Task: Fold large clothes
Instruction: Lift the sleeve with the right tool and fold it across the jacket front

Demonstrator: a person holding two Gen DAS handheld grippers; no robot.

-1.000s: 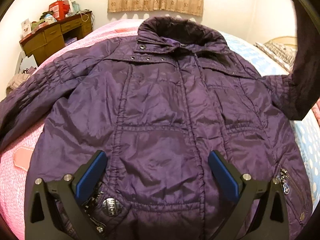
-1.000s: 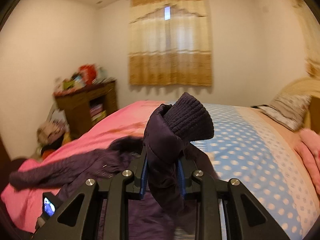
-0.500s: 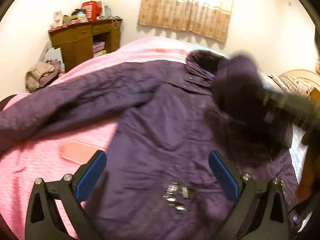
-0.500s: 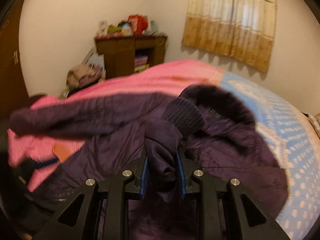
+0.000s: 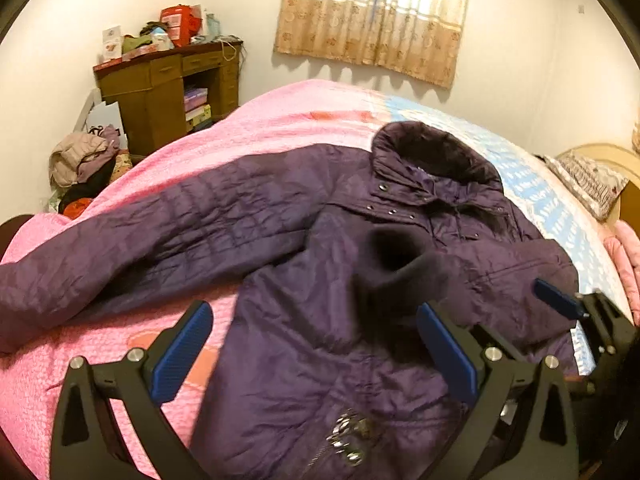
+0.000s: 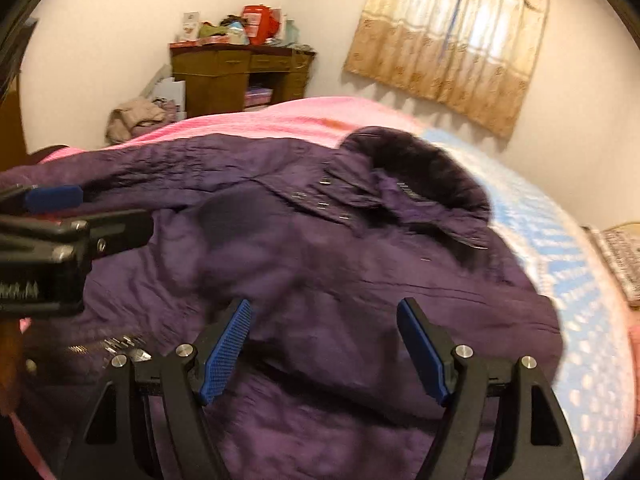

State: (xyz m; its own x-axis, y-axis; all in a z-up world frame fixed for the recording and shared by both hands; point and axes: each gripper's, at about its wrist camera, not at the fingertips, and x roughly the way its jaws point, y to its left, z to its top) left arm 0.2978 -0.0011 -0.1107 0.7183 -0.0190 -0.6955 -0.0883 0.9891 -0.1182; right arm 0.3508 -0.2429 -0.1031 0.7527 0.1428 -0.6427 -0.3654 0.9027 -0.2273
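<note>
**A:** Left wrist camera first. What have you got?

**B:** My left gripper (image 5: 314,350) is spread wide with nothing between the blue pads. The purple jacket (image 5: 328,280) lies front-up on the bed (image 5: 280,128), one sleeve (image 5: 140,252) stretched out across the pink cover. The other sleeve's knit cuff (image 5: 400,264) rests folded over the chest. The right gripper (image 5: 568,308) shows at the right edge.

**A:** Anything holding stuff?

**B:** A wooden desk (image 5: 160,96) by the wall, with boxes and clutter heaped on top and books stacked in its open shelf. A pile of clothes (image 5: 82,160) sits beside it.

**A:** Right wrist camera?

**B:** It's blurry, but my right gripper (image 6: 322,344) is also wide apart and empty, hanging over the jacket's (image 6: 340,280) chest below the dark collar (image 6: 420,160). The left gripper (image 6: 60,216) pokes in from the left.
</note>
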